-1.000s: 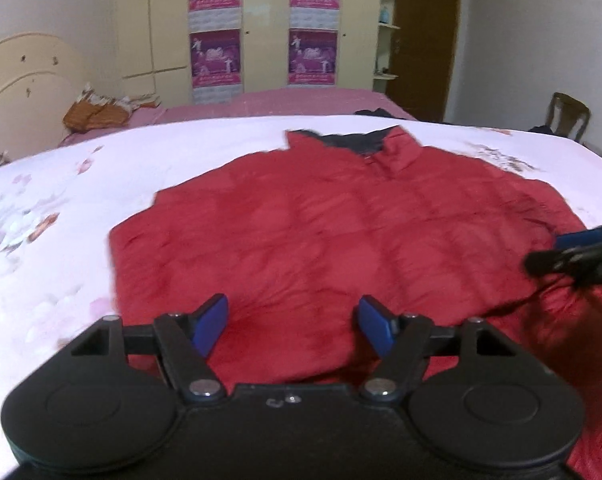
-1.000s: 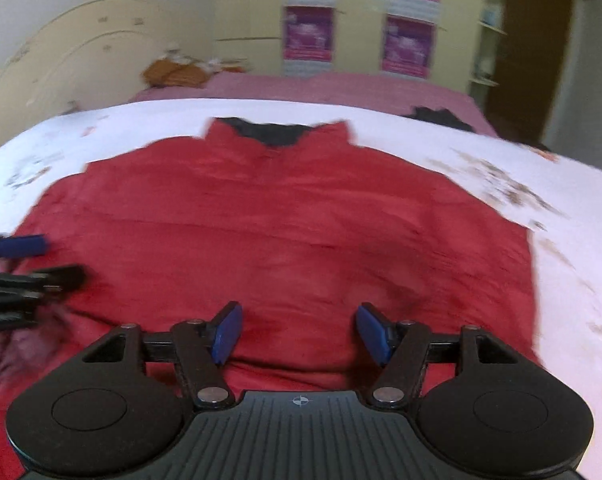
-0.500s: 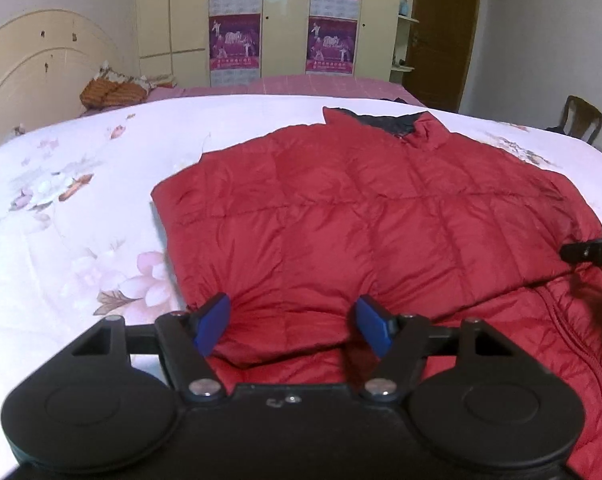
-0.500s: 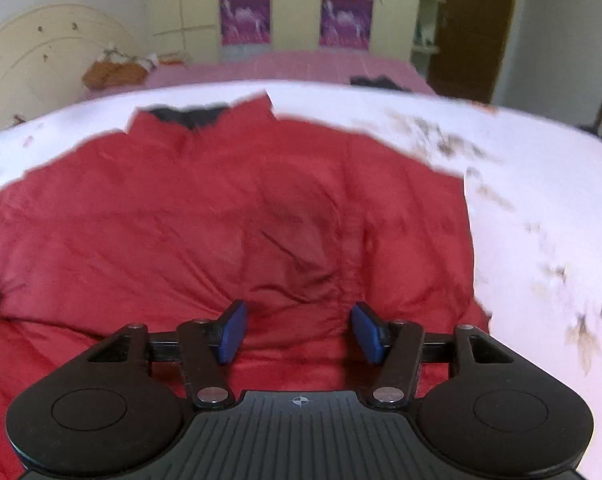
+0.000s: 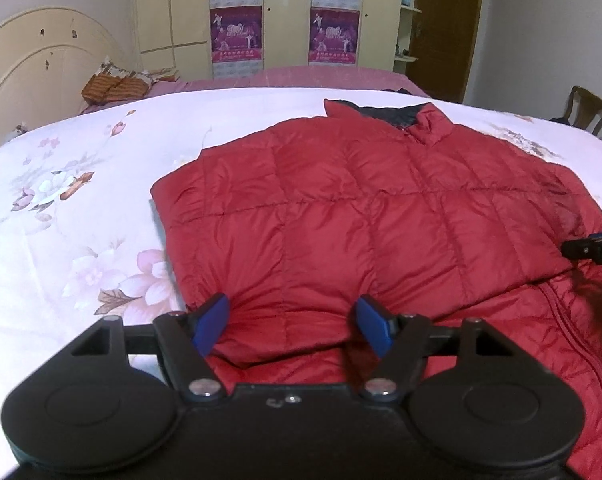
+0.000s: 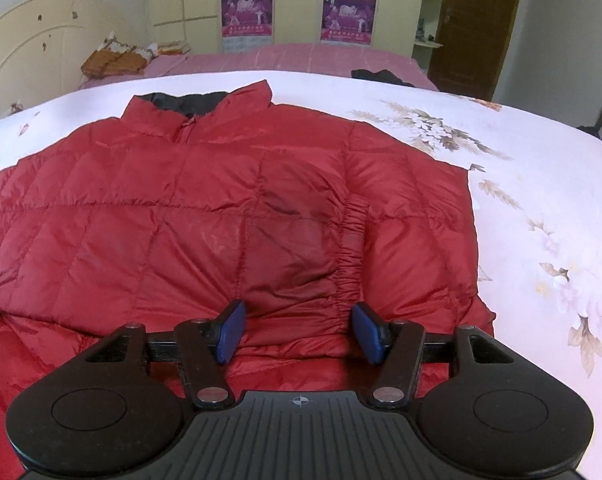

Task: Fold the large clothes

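While the red padded jacket (image 5: 373, 216) lies spread across a bed, its white sheet (image 5: 61, 240) printed with pale pink flowers fills the left of the left wrist view. Behind that, at far left, a cream curved headboard (image 5: 33, 64) stands against the wall, and a brown and white bundle of cloth (image 5: 117, 84) sits on a pink cover (image 5: 321, 78) at the far end. Next along the back wall comes a cream wardrobe (image 5: 285, 12) with purple posters (image 5: 237, 34) on its doors, then open shelves and a dark wooden door (image 5: 449, 28). A wooden chair (image 5: 587, 114) stands at the far right.

On the sheet, the jacket lies with its dark-lined collar (image 5: 385, 114) away from the cameras, and its sleeves are folded in over the body; one elastic cuff (image 6: 351, 248) shows in the right wrist view.

Low over the near left edge of the jacket, the left gripper (image 5: 293, 322) has its blue pads wide apart, with puffy fabric bulging between them but not pinched. Further right, the right gripper (image 6: 299, 332) sits over the near edge by the cuff, its pads somewhat less far apart, again with fabric between them and nothing clamped.
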{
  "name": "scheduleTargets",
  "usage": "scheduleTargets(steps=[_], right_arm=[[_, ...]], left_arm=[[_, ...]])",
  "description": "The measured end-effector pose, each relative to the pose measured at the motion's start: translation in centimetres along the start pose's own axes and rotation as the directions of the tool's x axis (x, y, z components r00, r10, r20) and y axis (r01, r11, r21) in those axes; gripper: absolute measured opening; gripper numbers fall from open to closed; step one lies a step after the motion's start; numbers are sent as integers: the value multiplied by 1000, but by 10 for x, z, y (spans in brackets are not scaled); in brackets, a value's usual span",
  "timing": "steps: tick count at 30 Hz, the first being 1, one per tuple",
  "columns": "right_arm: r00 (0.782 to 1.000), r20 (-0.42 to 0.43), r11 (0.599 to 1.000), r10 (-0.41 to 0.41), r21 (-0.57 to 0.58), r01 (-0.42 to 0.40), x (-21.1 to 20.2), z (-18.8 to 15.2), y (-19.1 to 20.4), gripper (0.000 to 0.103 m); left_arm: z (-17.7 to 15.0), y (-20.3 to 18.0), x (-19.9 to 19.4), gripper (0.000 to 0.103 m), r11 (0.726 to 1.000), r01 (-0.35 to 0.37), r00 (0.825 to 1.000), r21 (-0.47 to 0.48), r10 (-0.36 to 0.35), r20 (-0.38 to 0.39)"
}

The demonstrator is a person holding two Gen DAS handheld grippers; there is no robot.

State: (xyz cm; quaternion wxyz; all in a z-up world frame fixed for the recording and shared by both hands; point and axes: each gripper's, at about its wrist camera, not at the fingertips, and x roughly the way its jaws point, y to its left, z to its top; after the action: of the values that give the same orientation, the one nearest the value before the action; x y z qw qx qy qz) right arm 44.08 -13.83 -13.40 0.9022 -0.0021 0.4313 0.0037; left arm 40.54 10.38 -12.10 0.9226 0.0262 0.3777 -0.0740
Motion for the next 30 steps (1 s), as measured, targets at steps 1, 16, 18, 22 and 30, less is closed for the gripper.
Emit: scheduleTargets(steps=[1, 16, 18, 22, 30], right_arm=[[1000, -6, 1000, 5, 0, -5, 1, 1, -1, 58], [993, 60, 994, 102, 36, -104, -65, -18, -40, 62], [990, 88, 992, 112, 51, -117, -82, -29, -53, 89], [984, 96, 983, 152, 85, -160, -113, -56, -81, 89], [967, 58, 925, 247, 282, -254, -154, -137, -142, 61]], left_arm=[[0, -1, 0, 71, 1000, -3, 1000, 1, 3, -1], [-11, -8, -30, 97, 992, -124, 992, 32, 124, -10], [-22, -8, -45, 95, 992, -119, 993, 47, 119, -6], [-55, 2, -81, 87, 994, -100, 995, 33, 101, -14], [-129, 46, -150, 67, 988, 25, 998, -151, -35, -61]])
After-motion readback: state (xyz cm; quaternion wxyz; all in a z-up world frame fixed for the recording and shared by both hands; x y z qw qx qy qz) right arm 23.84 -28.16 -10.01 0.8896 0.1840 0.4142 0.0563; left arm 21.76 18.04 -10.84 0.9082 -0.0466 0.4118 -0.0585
